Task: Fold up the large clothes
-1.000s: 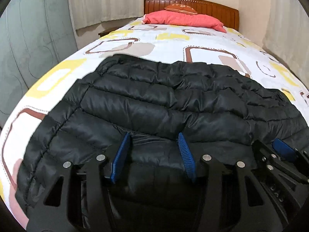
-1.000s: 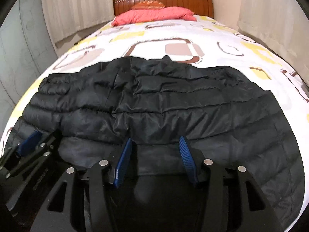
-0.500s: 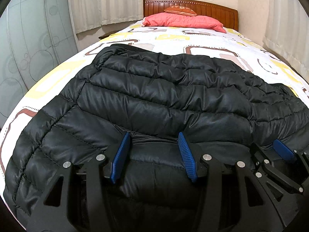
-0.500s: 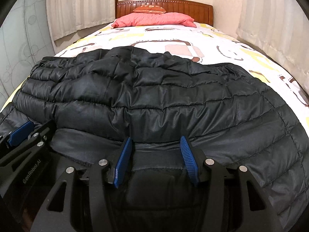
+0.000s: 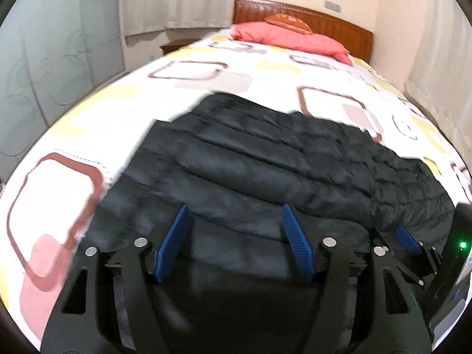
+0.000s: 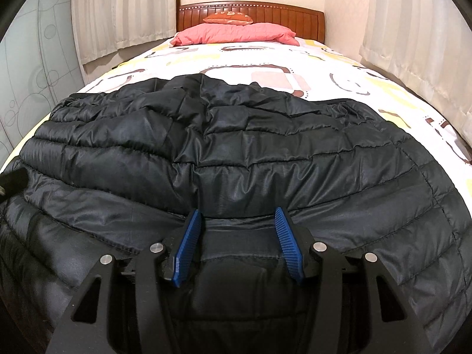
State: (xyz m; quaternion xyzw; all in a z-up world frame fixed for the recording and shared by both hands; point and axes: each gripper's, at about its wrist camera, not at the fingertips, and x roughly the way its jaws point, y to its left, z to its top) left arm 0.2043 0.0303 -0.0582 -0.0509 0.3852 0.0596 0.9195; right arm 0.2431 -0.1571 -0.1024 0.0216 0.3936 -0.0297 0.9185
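Note:
A black quilted puffer jacket (image 5: 280, 162) lies spread across the near end of the bed; it also fills the right wrist view (image 6: 236, 153). My left gripper (image 5: 234, 215) is open, its blue pads wide apart over the jacket's near hem. My right gripper (image 6: 237, 218) is open too, its pads astride the hem fabric without pinching it. The right gripper's fingers (image 5: 408, 240) show at the lower right of the left wrist view. The left wrist view is motion-blurred.
The bed (image 6: 265, 59) has a white sheet with brown and yellow squares. A pink pillow (image 6: 233, 34) and an orange cushion (image 6: 228, 17) lie against the wooden headboard (image 6: 250, 10). Curtains hang on both sides. A glass panel wall (image 5: 44, 59) stands at the left.
The left gripper has lifted and swung left, showing more bare sheet at the left. The right gripper has hardly moved. Both stay open, and the jacket has not moved.

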